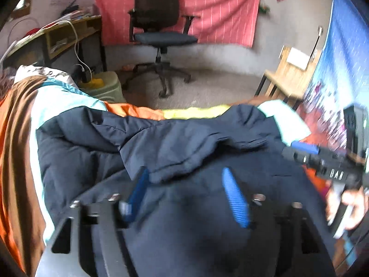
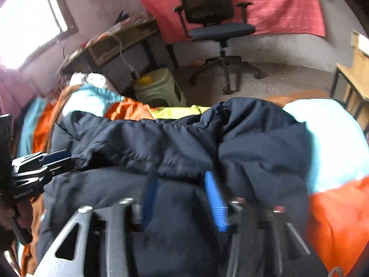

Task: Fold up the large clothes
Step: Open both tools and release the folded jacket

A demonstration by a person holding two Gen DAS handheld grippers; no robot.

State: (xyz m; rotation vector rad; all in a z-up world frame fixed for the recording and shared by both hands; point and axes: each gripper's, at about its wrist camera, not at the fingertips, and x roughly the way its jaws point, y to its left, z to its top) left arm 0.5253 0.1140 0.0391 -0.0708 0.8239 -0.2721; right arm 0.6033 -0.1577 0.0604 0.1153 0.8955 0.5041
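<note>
Navy jacket point(image 1: 175, 143) bunched across frame centre on the orange/teal bedding point(image 1: 13, 138); left gripper point(image 1: 186, 177) jaws spread, fabric between them; right gripper point(image 2: 182, 180) likewise parted over jacket, not clamped.

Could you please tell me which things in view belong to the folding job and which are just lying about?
Part of the job:
navy puffer jacket
left gripper
right gripper
colourful bedspread that the jacket lies on

Just lying about:
office chair
red wall cloth
cluttered desk
green plastic stool
</note>
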